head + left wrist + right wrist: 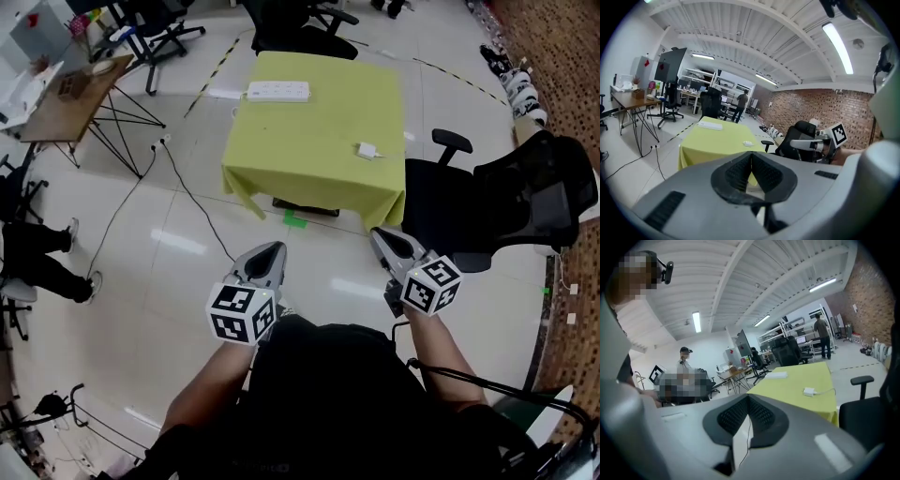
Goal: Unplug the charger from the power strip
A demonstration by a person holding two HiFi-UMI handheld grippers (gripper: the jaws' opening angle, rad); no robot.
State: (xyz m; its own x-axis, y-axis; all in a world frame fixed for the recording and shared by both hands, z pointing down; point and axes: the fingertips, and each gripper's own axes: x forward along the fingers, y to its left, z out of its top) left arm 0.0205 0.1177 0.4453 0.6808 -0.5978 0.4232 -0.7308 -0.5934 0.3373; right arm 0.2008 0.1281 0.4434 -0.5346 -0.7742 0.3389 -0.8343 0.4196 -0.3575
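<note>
A white power strip (277, 91) lies near the far edge of a yellow-green table (309, 141). A small white charger (367, 150) with a thin white cable lies apart from it near the table's right edge. Both grippers hover over the floor, well short of the table. My left gripper (269, 249) and right gripper (382, 236) are shut with nothing between their pads. The left gripper view shows its closed jaws (751, 154) below the strip (710, 125) and charger (748, 143). The right gripper view shows its closed jaws (748, 397), the strip (775, 375) and the charger (809, 391).
A black office chair (469, 202) stands by the table's right corner and another (300, 33) behind it. A wooden desk (70, 98) is at far left, with a black cable (187, 192) running across the floor. A person's legs (37, 253) show at the left edge.
</note>
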